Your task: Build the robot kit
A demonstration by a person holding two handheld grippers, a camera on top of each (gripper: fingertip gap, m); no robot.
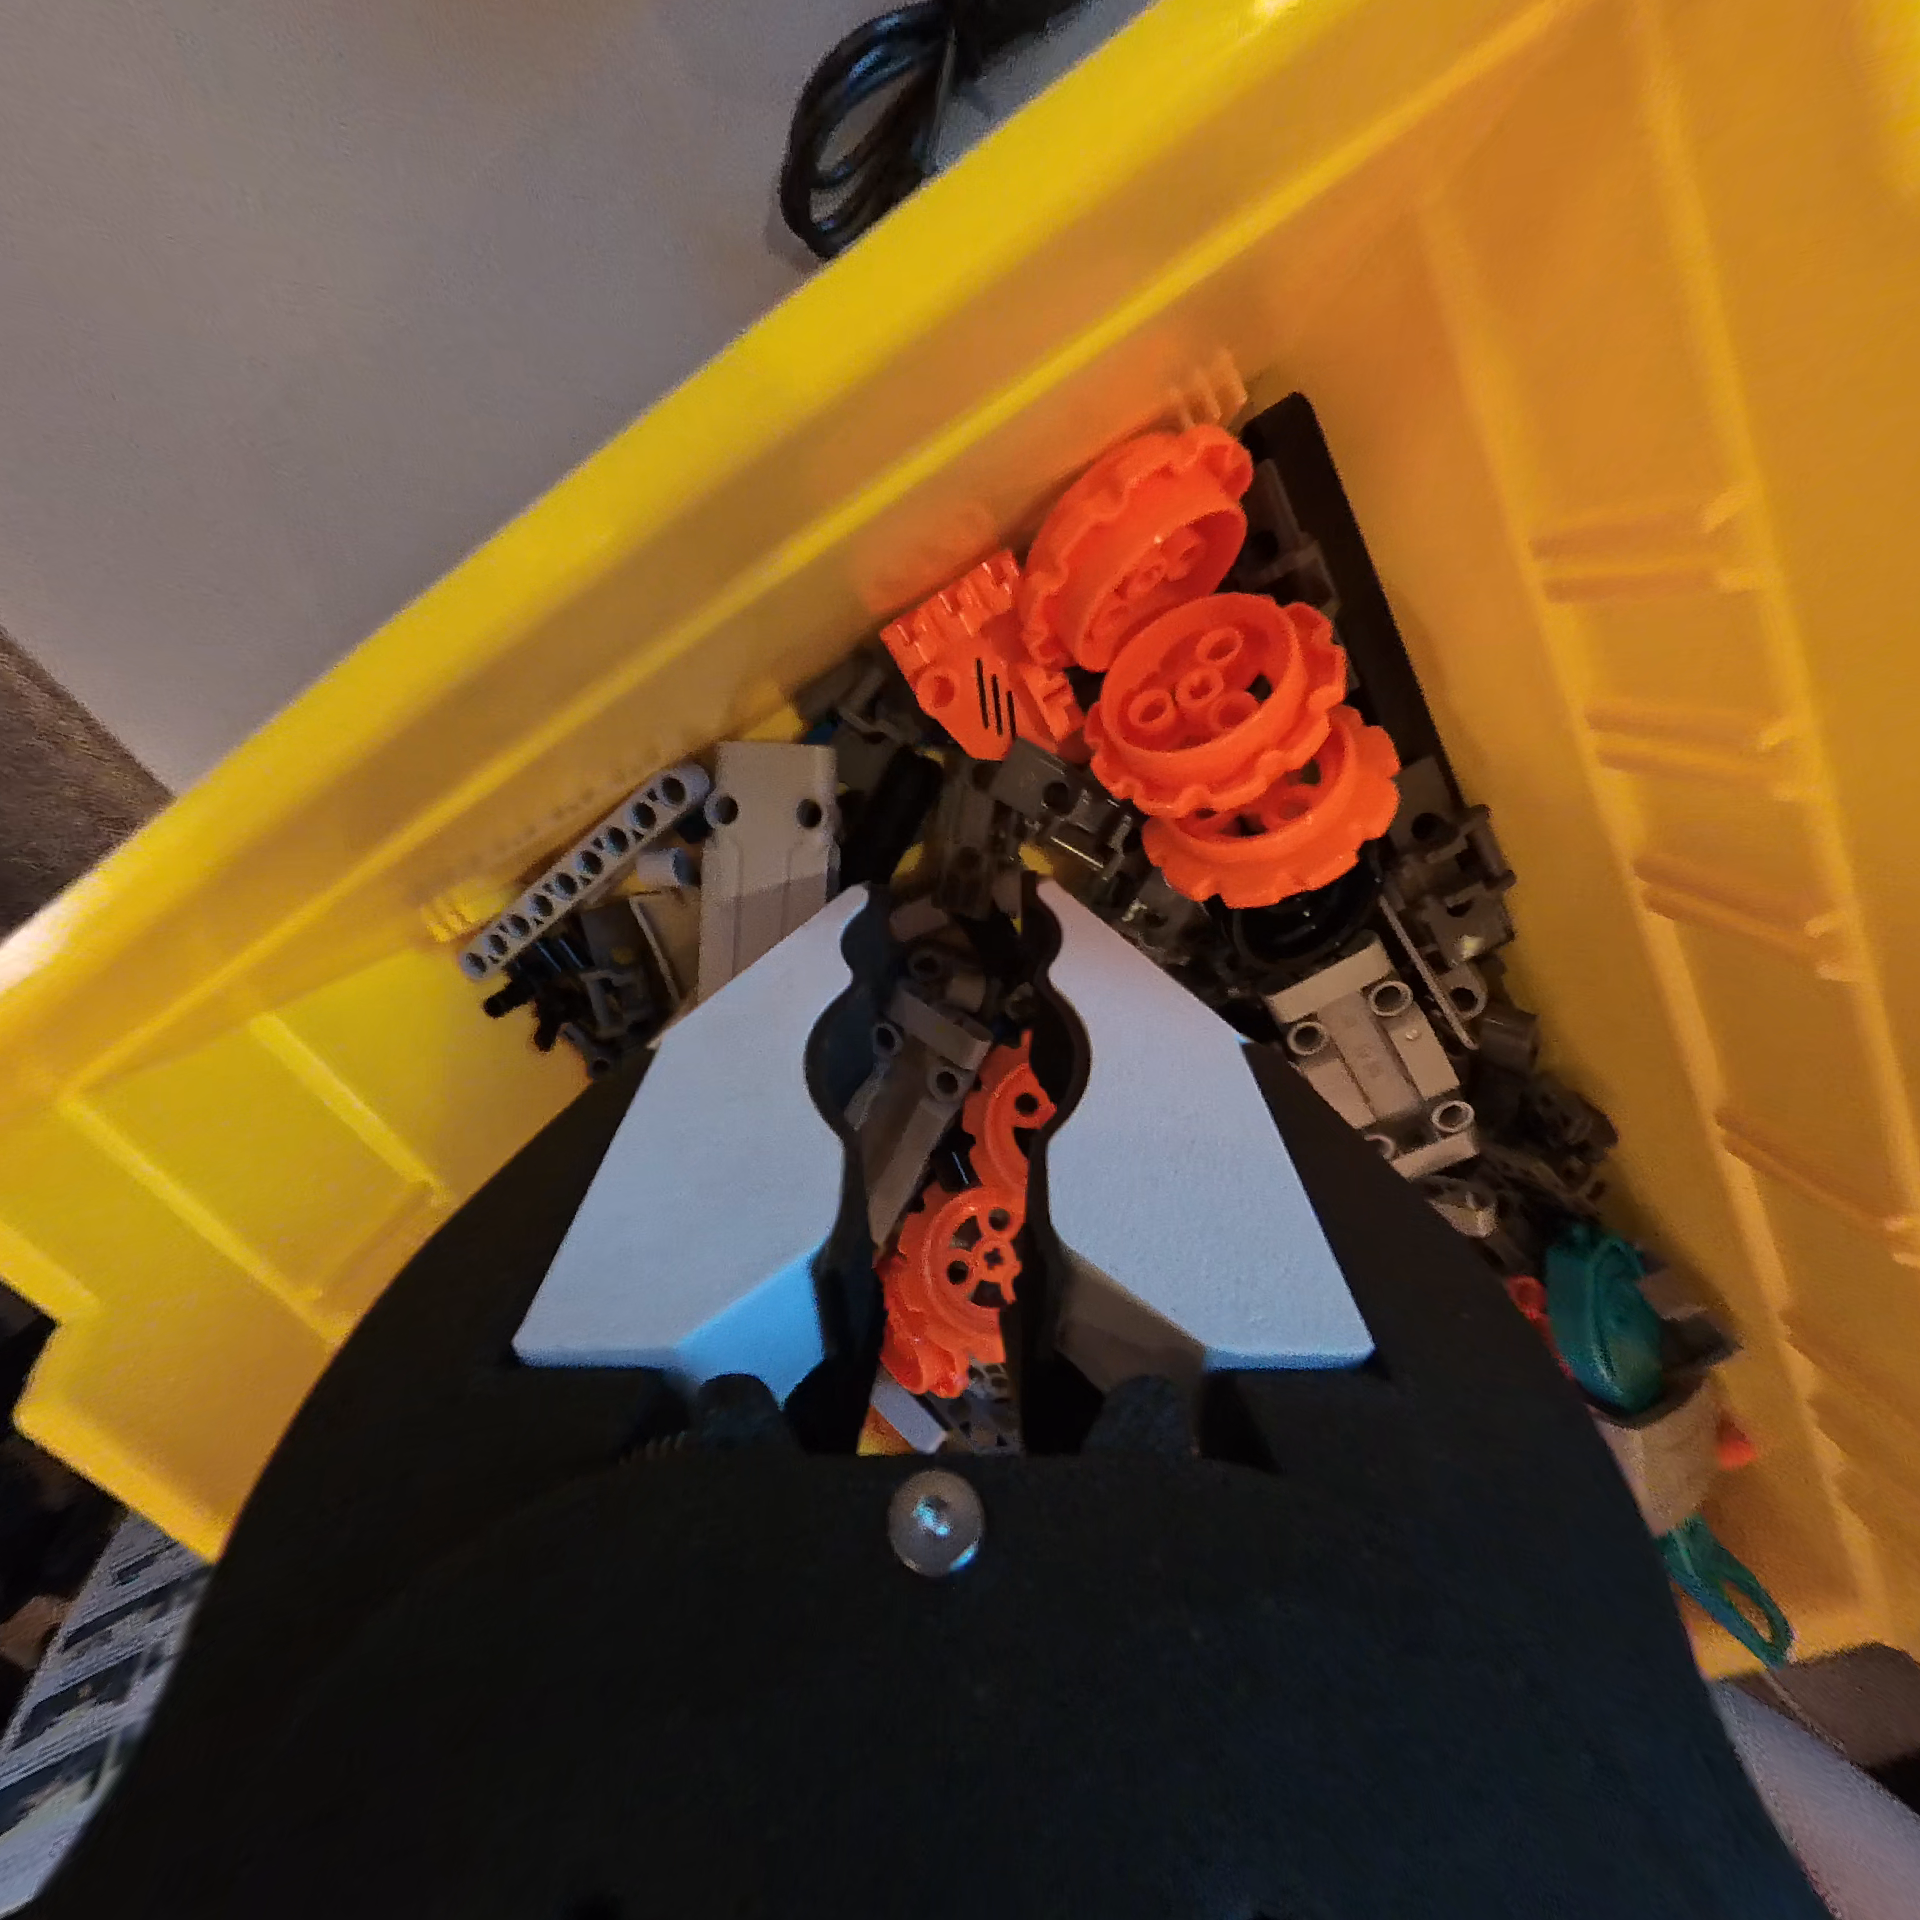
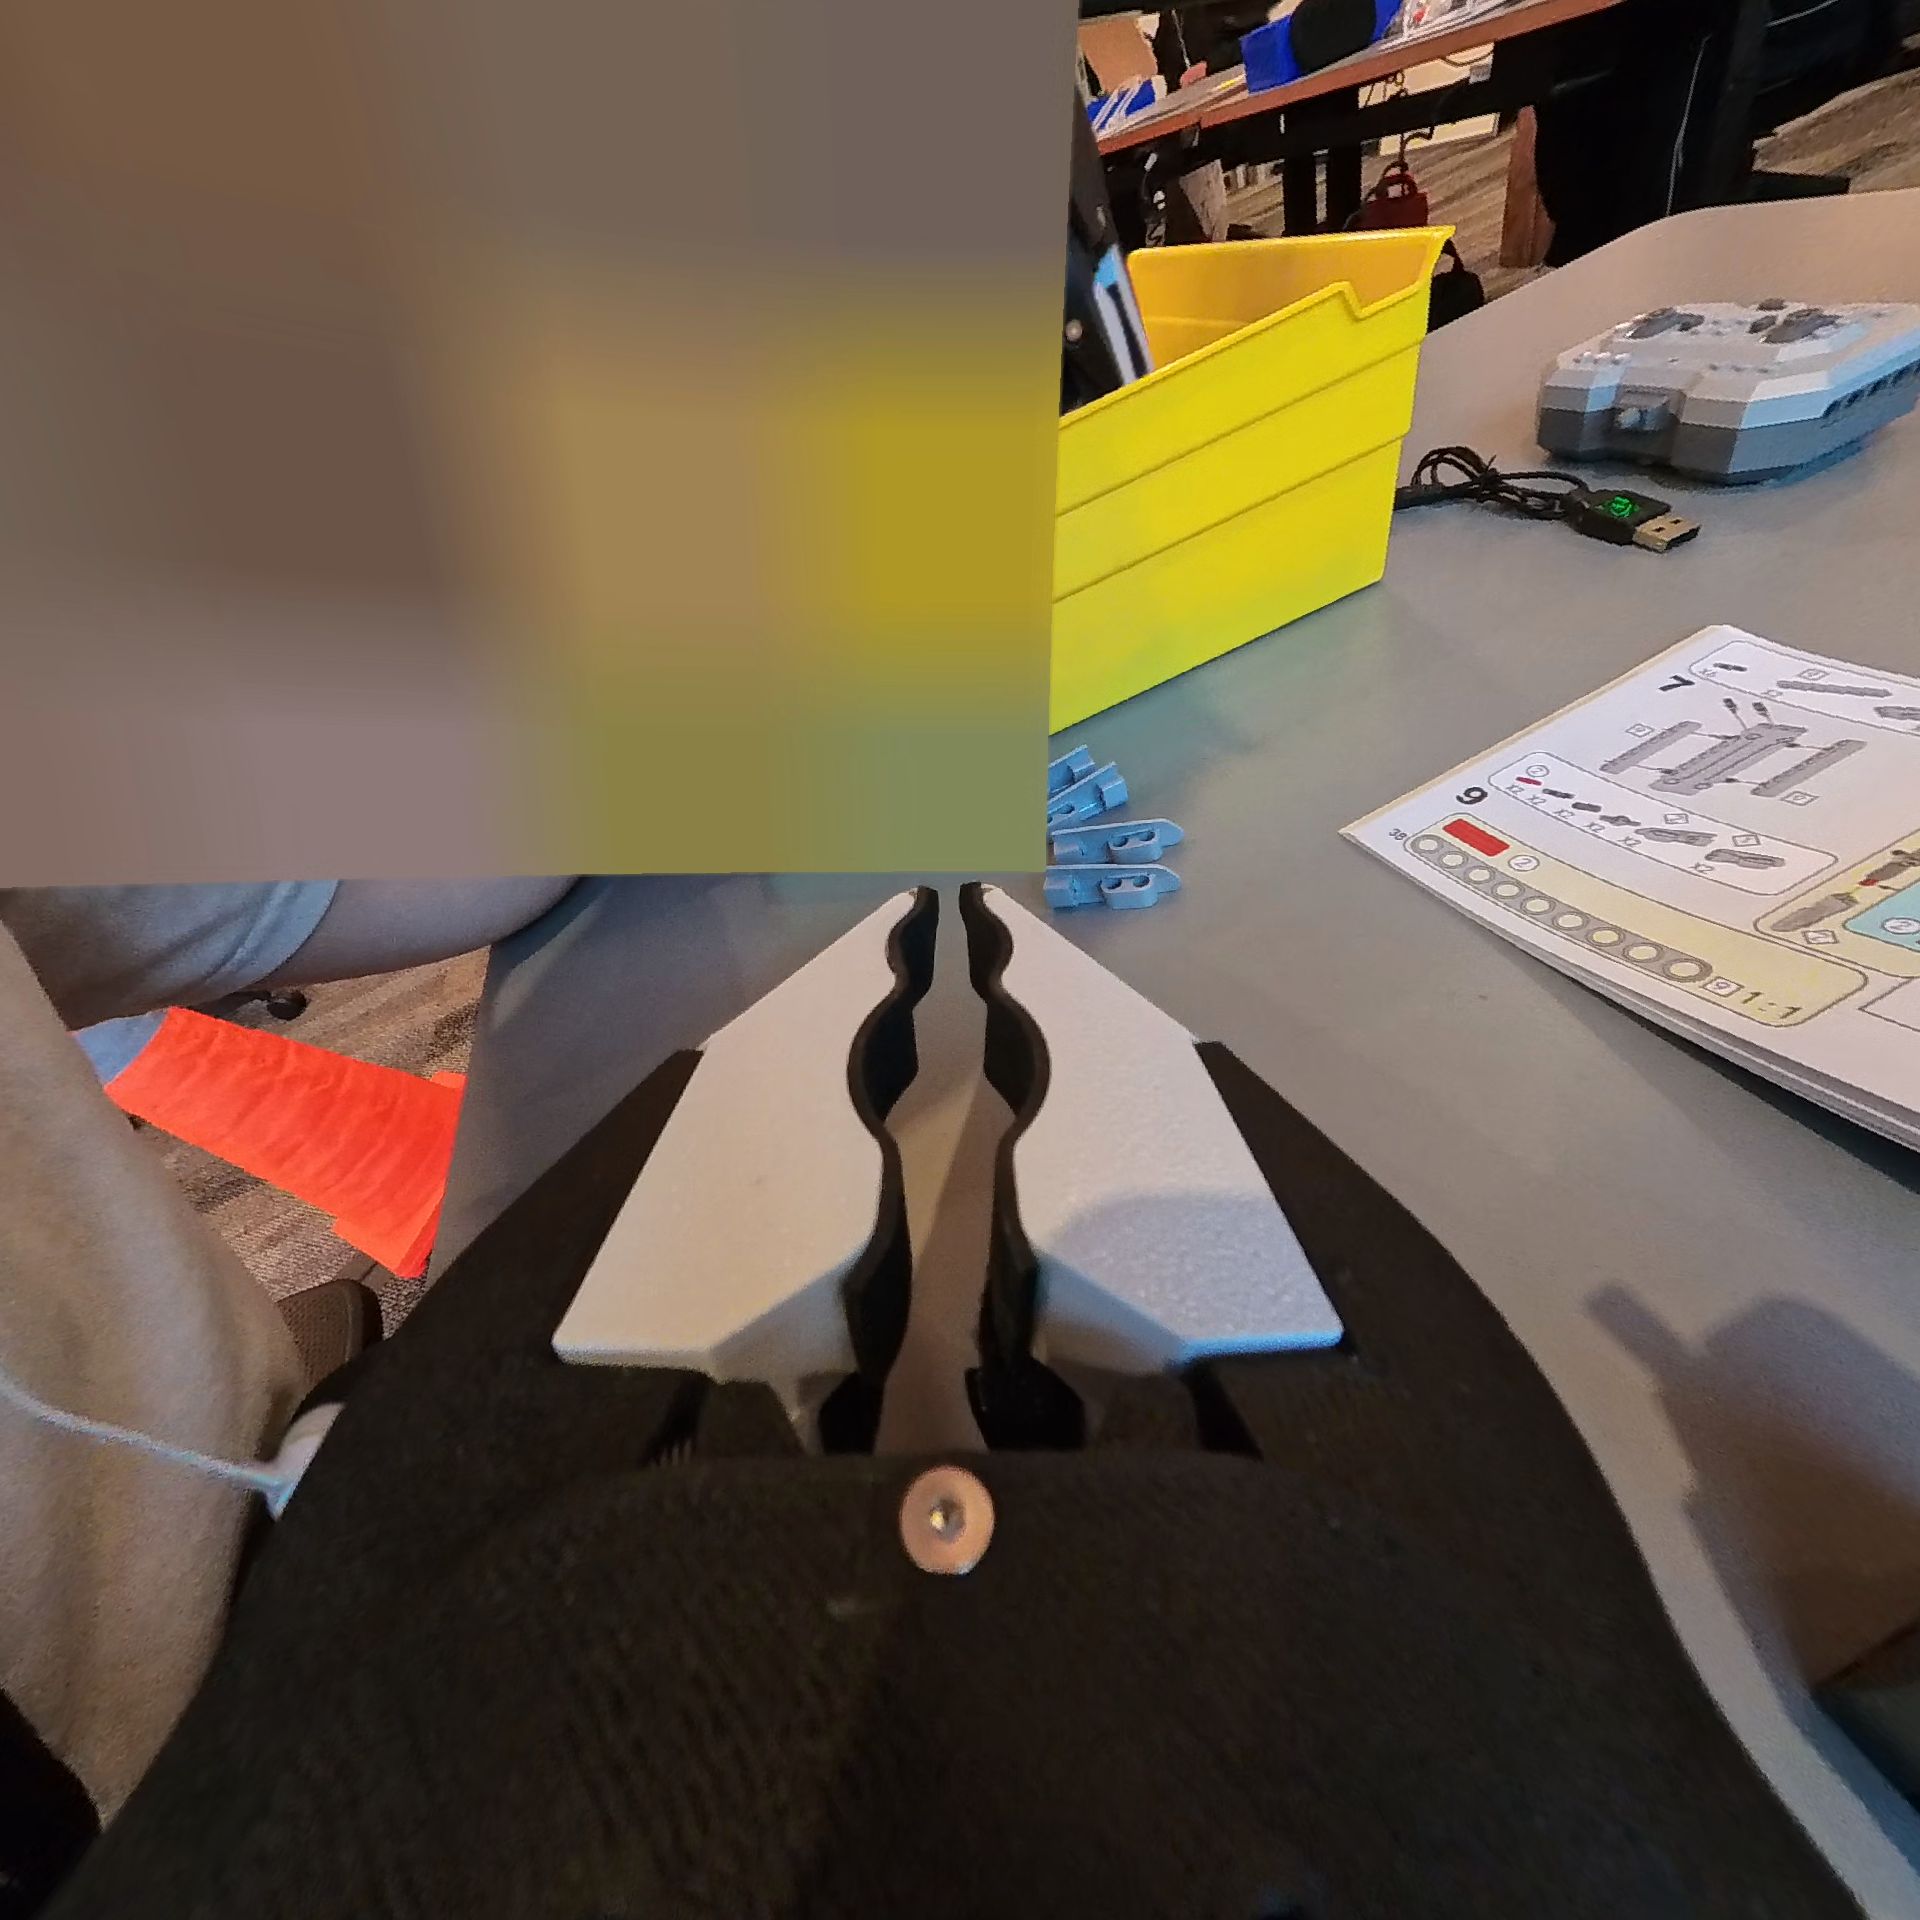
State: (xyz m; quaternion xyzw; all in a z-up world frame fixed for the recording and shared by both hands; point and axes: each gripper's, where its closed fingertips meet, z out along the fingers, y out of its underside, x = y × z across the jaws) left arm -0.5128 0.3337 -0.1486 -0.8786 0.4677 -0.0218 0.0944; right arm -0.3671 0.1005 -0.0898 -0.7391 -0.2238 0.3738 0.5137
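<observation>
1. Left gripper (image 1: 956, 914): narrow gap, tips in yellow bin (image 1: 1039, 343) among grey beams, orange wheels (image 1: 1216, 686) at 1 o'clock.
2. Right gripper (image 2: 948, 896): nearly closed, empty, above grey table (image 2: 1403, 1143); blue pieces (image 2: 1112, 836) at 1 o'clock, instruction booklet (image 2: 1683, 831) at 3 o'clock.

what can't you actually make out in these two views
- Left wrist view: the left gripper covers part of the pile in the yellow bin; whether its tips touch a piece is unclear.
- Right wrist view: a blur patch hides the upper left, with some blue pieces.
- Right wrist view: the instruction booklet runs off the right edge.

Yellow bin (image 1: 1039, 343), seemingly tilted, part-filled.
</observation>
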